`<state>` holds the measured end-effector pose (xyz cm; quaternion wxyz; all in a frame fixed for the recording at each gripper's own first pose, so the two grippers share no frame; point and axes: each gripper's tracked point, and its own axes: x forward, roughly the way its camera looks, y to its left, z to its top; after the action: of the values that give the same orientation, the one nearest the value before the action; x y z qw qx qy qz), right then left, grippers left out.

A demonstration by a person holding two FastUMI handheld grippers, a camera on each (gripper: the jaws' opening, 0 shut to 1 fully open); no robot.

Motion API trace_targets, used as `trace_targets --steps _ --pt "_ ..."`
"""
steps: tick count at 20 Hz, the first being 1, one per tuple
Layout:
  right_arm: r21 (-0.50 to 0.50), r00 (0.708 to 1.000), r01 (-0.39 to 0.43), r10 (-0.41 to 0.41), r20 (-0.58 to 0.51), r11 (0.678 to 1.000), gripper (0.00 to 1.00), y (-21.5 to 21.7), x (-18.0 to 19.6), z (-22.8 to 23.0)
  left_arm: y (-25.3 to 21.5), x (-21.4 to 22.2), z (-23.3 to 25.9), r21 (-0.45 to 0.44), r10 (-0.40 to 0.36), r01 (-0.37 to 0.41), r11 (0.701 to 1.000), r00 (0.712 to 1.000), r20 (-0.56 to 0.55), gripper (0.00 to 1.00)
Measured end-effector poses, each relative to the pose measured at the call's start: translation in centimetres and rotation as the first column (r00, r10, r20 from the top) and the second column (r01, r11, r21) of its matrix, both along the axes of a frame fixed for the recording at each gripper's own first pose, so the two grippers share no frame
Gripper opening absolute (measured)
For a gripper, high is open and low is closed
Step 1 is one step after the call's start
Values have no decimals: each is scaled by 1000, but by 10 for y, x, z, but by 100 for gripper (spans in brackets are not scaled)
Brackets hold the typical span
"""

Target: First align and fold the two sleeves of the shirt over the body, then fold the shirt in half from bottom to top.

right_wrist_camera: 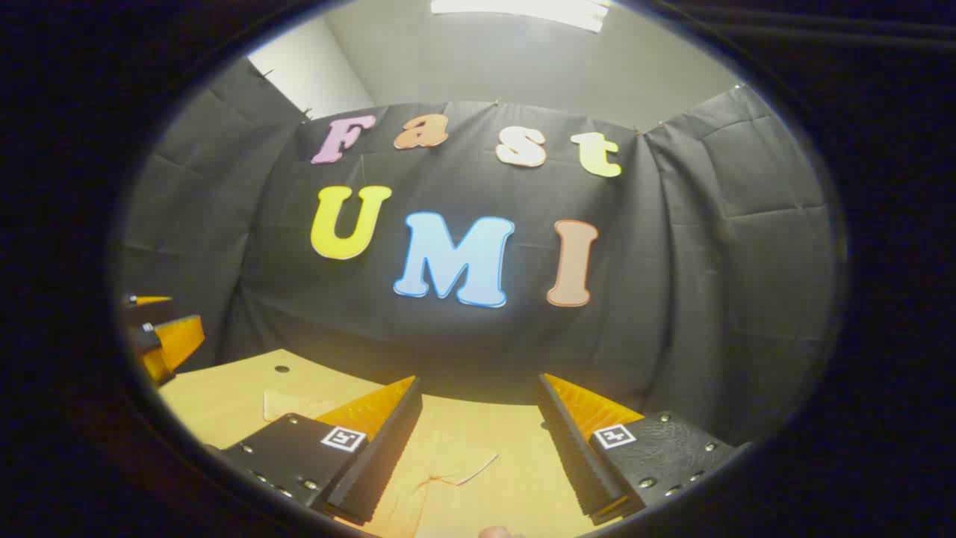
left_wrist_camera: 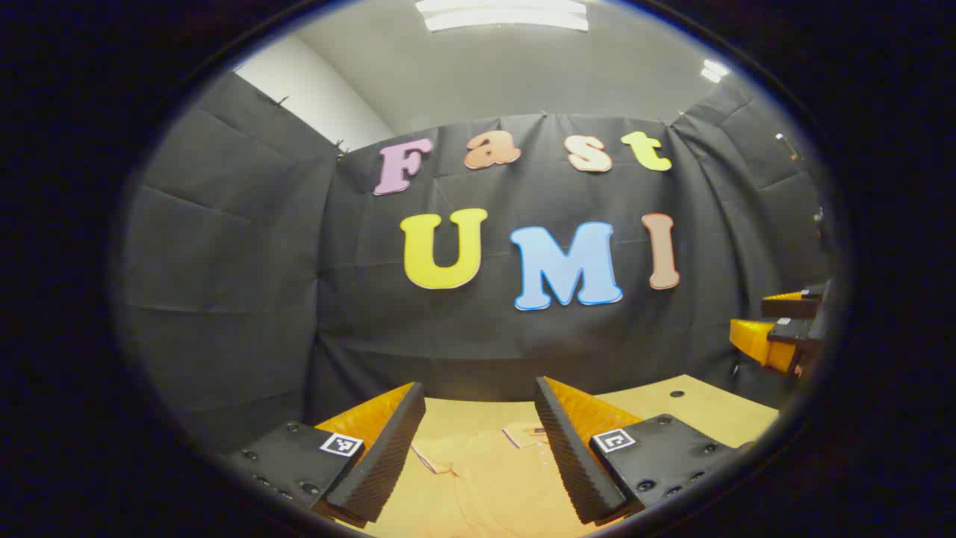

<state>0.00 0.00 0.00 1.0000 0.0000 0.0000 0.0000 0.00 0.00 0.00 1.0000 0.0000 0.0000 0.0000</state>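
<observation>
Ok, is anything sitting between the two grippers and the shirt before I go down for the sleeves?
Nothing visible. The left gripper hangs open above the shirt near its collar, and the right gripper hangs open above a sleeve. Only bare table lies around the cloth.

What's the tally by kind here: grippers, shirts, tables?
Grippers: 2, left gripper and right gripper, both open, holding nothing
Shirts: 1, shirt lying on the table
Tables: 1, table
Total: 4
</observation>
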Motion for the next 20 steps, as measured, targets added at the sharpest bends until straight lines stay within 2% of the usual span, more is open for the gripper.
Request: trace_targets --steps 2,4,7,11,16,20 --pt "13 998 -55 56 -22 998 95 16 12 -7 8 8 8 -20 37 -37 999 999 18 96" --pt "49 995 -54 57 -80 997 95 16 24 -19 16 22 5 -34 53 -54 998 999 -8 96" --pt "103 995 13 -3 -98 995 95 10 31 -18 9 34 9 -70 -7 7 997 1000 5 96" --pt "88 990 121 -113 -89 989 95 -5 37 -11 6 66 6 -5 -75 75 997 997 5 95" --pt "57 982 161 -154 -113 985 95 -5 43 -17 -8 84 1 -4 -145 145 989 989 -1 96" --pt "44 979 159 -152 -137 986 95 0 54 -28 -10 93 -10 -11 -151 151 988 988 -14 95"
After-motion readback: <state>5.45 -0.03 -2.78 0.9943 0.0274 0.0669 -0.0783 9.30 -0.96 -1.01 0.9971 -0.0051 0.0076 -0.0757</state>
